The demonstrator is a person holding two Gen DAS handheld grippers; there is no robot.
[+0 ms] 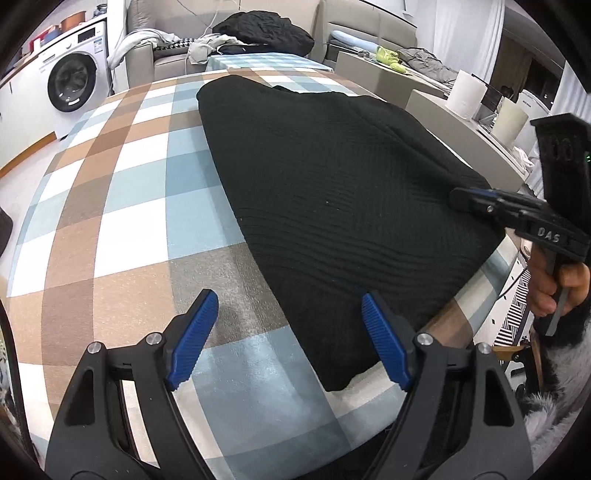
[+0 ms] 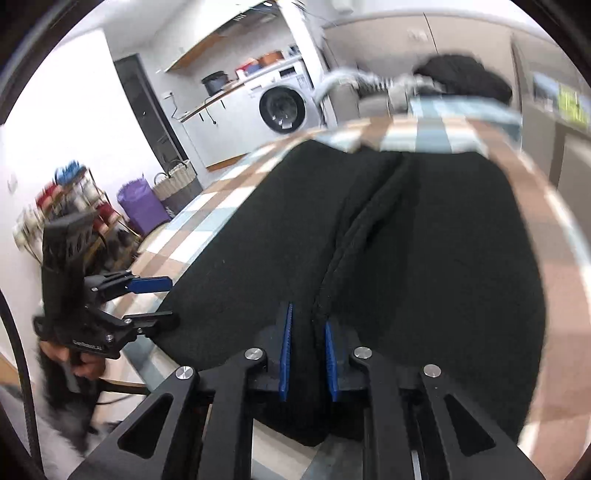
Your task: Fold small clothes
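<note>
A black knit garment (image 1: 332, 192) lies flat on the checked tablecloth (image 1: 110, 229). My left gripper (image 1: 288, 332) is open, its blue pads straddling the garment's near corner just above the cloth. In the right wrist view the garment (image 2: 424, 240) shows a fold seam down its middle. My right gripper (image 2: 307, 347) is shut on the garment's near edge, cloth pinched between the blue pads. The right gripper also shows in the left wrist view (image 1: 465, 197) at the garment's right edge. The left gripper shows open in the right wrist view (image 2: 168, 299) at the garment's left corner.
A washing machine (image 1: 74, 81) stands at the far left. A sofa with piled clothes (image 1: 258, 29) is behind the table. White paper rolls (image 1: 467, 92) stand on a counter at right. Baskets and a purple bag (image 2: 142, 206) sit on the floor.
</note>
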